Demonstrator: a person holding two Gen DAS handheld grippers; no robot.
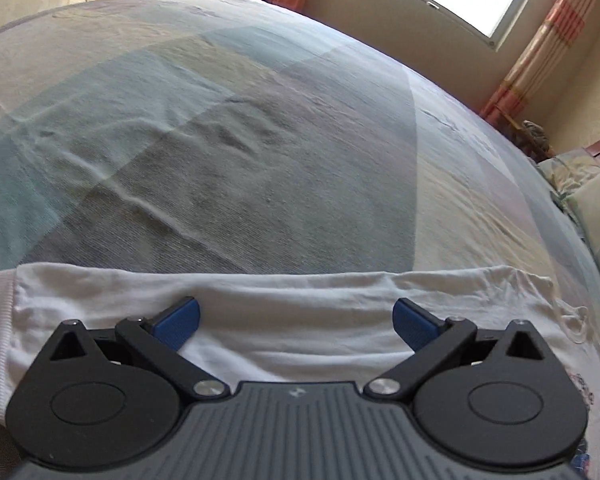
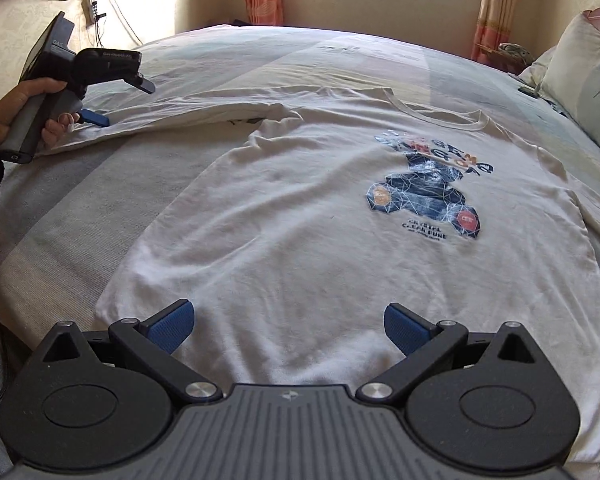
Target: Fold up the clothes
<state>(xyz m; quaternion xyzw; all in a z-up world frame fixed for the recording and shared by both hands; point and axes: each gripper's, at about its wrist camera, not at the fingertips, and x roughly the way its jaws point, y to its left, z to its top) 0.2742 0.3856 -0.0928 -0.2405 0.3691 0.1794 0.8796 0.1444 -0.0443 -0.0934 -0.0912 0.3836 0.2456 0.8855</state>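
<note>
White T-shirt (image 2: pixel 300 216) lies under both open jaws

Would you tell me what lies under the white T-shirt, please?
The white T-shirt lies flat, print up, on the bedsheet with pale colour blocks, which shows all around it. The left sleeve is folded inward. Whatever sits directly beneath the shirt's body is covered.

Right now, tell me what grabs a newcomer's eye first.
A white T-shirt lies spread across the bed, its dark blue bear print near the collar. At the far sleeve, a hand holds the left gripper. The right gripper hovers open over the hem.
</note>
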